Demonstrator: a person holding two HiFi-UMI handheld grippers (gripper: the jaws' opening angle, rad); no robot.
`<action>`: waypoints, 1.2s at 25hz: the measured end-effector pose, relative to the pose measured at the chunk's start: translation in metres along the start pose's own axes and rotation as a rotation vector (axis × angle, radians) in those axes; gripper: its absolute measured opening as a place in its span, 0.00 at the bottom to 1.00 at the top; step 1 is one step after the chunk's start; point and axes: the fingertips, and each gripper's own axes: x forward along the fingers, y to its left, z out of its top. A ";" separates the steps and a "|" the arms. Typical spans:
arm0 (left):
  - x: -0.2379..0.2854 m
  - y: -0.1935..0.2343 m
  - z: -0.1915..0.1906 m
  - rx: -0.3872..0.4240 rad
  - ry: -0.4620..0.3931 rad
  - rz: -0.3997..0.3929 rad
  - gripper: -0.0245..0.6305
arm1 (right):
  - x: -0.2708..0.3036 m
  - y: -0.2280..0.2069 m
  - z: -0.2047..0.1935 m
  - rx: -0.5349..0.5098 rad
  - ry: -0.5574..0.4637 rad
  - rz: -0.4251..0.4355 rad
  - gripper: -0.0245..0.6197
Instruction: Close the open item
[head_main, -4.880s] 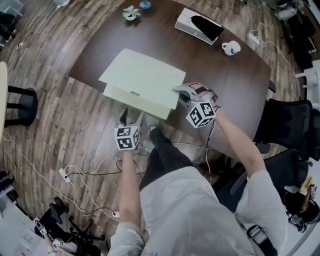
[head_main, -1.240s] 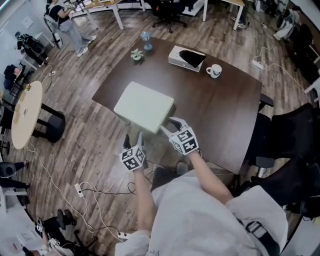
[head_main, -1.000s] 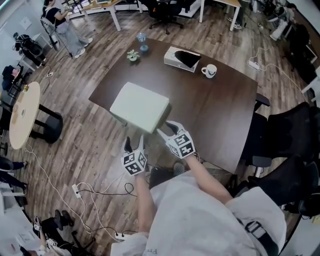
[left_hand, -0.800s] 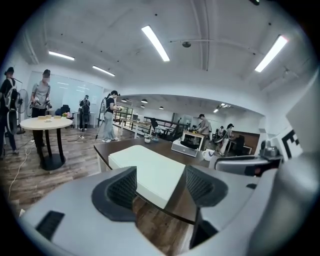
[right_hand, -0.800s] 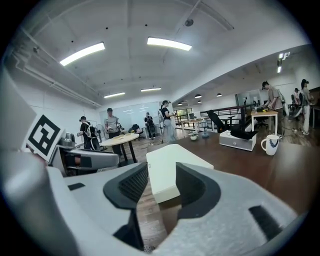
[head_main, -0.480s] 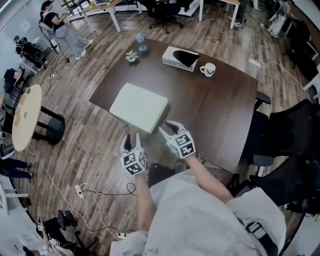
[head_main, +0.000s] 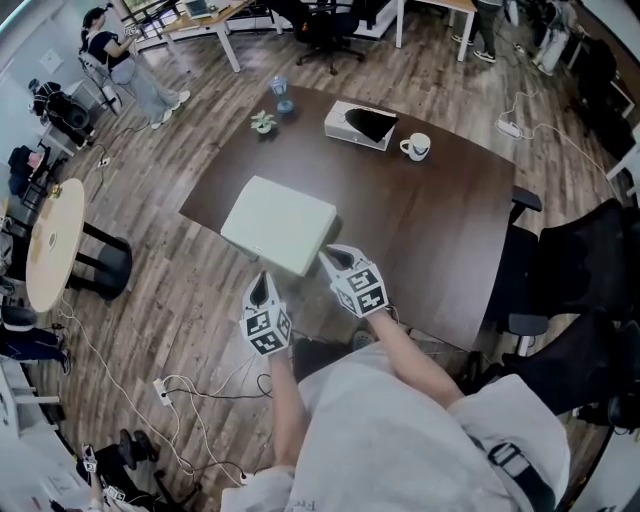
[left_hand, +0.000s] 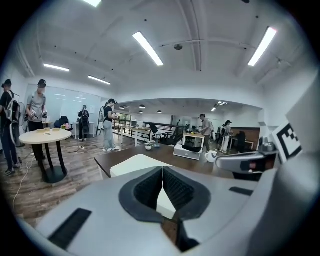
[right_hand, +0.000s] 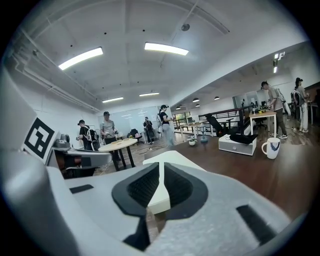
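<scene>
The pale box (head_main: 278, 224) lies with its lid down flat at the near corner of the dark table (head_main: 440, 220). The left gripper (head_main: 262, 279) hangs just off the table edge before the box, and the right gripper (head_main: 328, 253) is close by its corner. Both have just been closing; their jaws now meet with nothing between them.

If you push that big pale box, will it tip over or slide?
Probably slide: the pale box is wide and flat, so tipping seems unlikely. Its straight, flat top looks stiff, not floppy. It sits at the table's near edge, so a pull toward the person might drop it.
</scene>
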 end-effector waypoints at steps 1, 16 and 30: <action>0.000 0.002 0.000 -0.004 -0.001 -0.010 0.05 | 0.002 0.001 -0.001 0.001 0.003 0.001 0.07; 0.002 -0.003 0.000 -0.083 -0.020 -0.064 0.04 | -0.003 -0.003 -0.025 -0.021 0.098 -0.009 0.04; -0.013 0.013 -0.003 -0.085 -0.032 -0.020 0.04 | -0.003 0.004 -0.028 -0.001 0.097 -0.006 0.04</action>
